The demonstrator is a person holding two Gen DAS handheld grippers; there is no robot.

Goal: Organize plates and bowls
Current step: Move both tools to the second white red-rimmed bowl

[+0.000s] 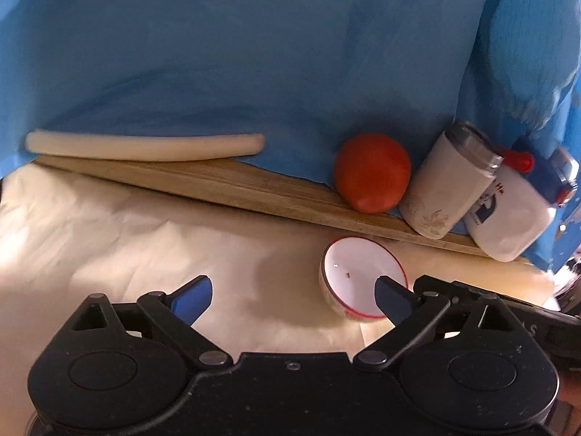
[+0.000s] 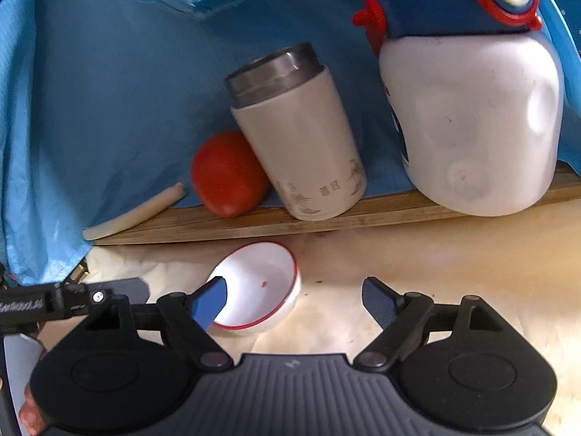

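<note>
The small white bowl with a thin red rim (image 1: 359, 278) sits on the cream paper-covered surface (image 1: 127, 225), just in front of a low wooden board (image 1: 232, 185) that runs along the back edge. It is empty apart from a tiny dark speck inside, and it leans slightly, its opening turned toward the cameras.

The left gripper (image 1: 294, 292) has its blue-padded fingers (image 1: 192, 298) spread wide and released; the right-hand finger overlaps the bowl's near rim in the left wrist view, though nothing is clamped between them. The right gripper (image 2: 296, 303) is likewise spread open and holds nothing (its left finger crosses the bowl's near rim in the right wrist view, and whether it touches I cannot tell).

On the board stand a round orange-red ball (image 1: 372, 172), a white cylindrical flask with a steel neck (image 1: 448, 185) touching the ball, and a white bird-shaped bottle with a blue cap and red beak (image 2: 472, 109) beside the flask. A pale cream stick (image 1: 145, 145) lies along the board's far end. Blue cloth (image 1: 236, 43) hangs behind everything.
</note>
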